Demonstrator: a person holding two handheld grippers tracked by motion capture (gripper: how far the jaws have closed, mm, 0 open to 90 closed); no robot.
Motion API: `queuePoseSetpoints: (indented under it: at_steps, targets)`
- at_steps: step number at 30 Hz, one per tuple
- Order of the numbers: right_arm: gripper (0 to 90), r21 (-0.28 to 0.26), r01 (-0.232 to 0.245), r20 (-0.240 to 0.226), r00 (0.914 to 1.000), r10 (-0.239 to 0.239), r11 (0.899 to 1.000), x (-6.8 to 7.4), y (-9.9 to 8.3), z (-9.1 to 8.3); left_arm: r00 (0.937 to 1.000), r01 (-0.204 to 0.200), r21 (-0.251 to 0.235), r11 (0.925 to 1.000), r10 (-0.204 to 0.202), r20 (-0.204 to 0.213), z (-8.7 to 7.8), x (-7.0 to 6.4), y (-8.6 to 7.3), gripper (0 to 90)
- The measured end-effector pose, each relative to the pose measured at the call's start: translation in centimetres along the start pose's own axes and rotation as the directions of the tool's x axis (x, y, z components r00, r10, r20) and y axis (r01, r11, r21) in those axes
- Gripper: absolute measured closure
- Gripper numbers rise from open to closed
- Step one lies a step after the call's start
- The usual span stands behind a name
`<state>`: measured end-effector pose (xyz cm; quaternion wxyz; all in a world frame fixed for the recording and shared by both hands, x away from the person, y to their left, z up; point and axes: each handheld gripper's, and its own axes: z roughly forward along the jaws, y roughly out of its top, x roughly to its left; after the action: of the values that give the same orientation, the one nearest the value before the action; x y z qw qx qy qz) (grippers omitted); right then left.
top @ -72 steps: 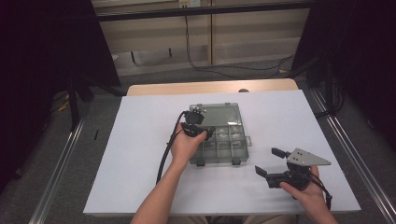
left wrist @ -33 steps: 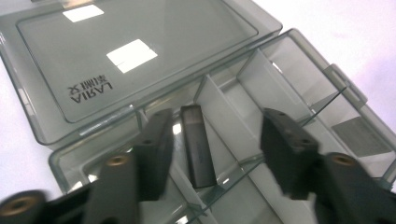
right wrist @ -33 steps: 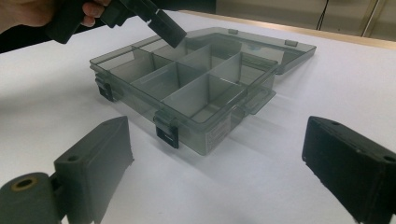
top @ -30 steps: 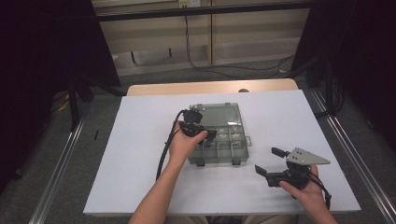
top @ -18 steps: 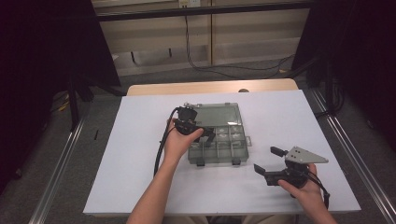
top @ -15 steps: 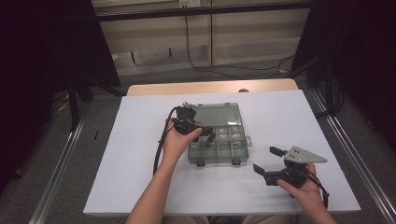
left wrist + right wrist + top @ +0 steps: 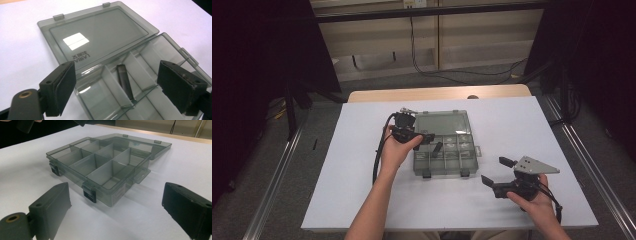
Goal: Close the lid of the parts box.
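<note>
Smoky plastic organizer box is sat lid-open mid tabletop. Left gripper is held wide open, empty, over its compartments; right gripper is parked nearby, jaws spread, empty too.

Over the last seconds we have drawn our left tool back from the middle of the open organiser box toward its left edge, jaws apart above the compartments. Our right tool has slid slightly leftward along the white surface, a little nearer the box.
</note>
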<state>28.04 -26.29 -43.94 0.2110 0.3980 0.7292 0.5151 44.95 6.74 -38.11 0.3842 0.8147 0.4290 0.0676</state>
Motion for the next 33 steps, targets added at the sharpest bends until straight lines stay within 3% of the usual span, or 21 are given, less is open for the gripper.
queuePoseSetpoints:
  at_steps: [10,21,27,33]
  targets:
    - [7.6,-0.002,-0.009,0.032,0.9994,0.009,1.000,-0.6,0.5,0.3,0.9997,0.019,-0.021,0.9996,-0.020,-0.016,-0.6,0.8,-0.1,14.7]
    - [7.5,0.021,-0.042,0.110,0.9931,0.040,0.999,-2.2,1.2,1.2,0.9982,0.050,-0.015,0.9986,-0.050,-0.031,-0.5,2.1,-0.3,13.9]
    - [7.6,0.040,-0.045,0.132,0.9904,0.039,0.998,-3.0,1.9,2.4,0.9978,0.052,0.011,0.9986,-0.051,-0.041,-0.2,2.7,-0.4,13.5]
    - [6.9,0.063,-0.077,0.158,0.9853,0.066,0.995,-4.0,2.7,4.2,0.9954,0.076,-0.014,0.9970,-0.077,-0.057,-0.4,3.3,-0.4,13.4]
